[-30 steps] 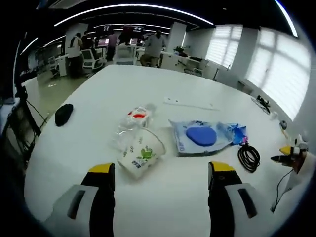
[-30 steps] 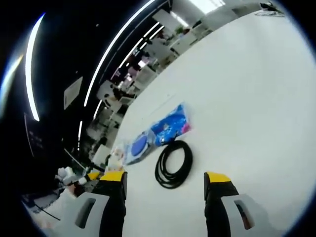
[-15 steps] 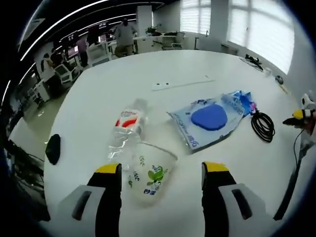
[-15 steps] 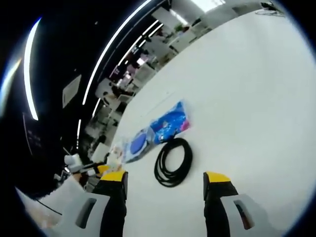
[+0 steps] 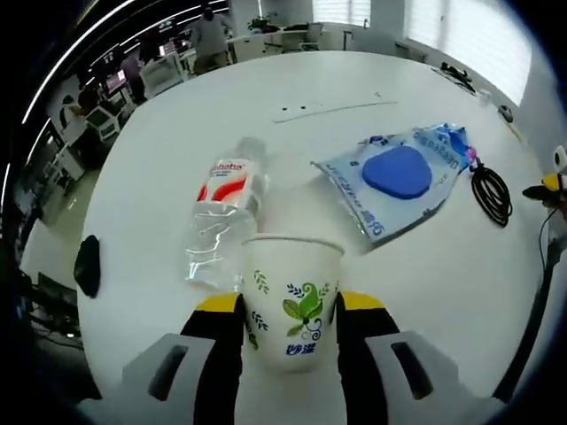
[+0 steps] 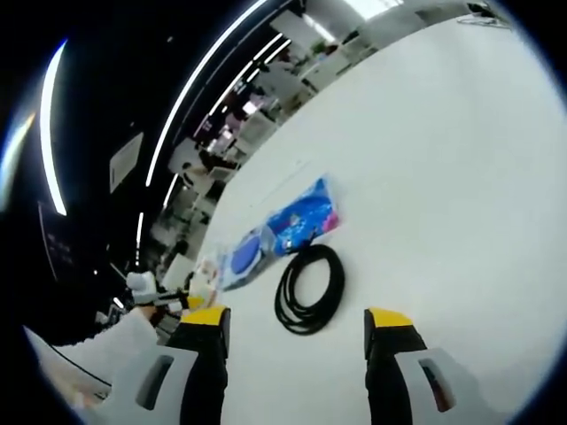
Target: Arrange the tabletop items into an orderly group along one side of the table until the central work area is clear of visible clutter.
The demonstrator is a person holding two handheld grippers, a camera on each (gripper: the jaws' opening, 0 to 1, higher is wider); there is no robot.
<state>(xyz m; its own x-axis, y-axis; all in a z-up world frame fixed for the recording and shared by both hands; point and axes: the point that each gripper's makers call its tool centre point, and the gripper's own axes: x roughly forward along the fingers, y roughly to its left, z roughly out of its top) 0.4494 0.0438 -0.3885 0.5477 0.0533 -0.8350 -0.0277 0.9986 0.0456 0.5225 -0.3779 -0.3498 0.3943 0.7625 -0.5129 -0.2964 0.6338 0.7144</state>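
A white paper cup [image 5: 292, 297] with a green leaf print stands upright between the jaws of my left gripper [image 5: 291, 307], which press on both its sides. Just behind it lies a crushed clear bottle [image 5: 223, 217] with a red label. A blue plastic bag [image 5: 400, 175] holding a round blue pad lies to the right, with a coiled black cable [image 5: 490, 190] beyond it. My right gripper [image 6: 297, 326] is open over bare table, the cable coil [image 6: 308, 288] just ahead of it and the blue bag [image 6: 283, 232] farther on.
A small black object [image 5: 87, 264] lies near the white table's left edge [image 5: 84, 190]. A thin white strip [image 5: 328, 108] lies farther back. The right gripper [image 5: 549, 181] shows at the right edge. Desks, chairs and people stand beyond the table.
My left gripper moved in on the cup and its jaws closed on it; the cup went from lying tilted to upright. The right gripper view barely shifted.
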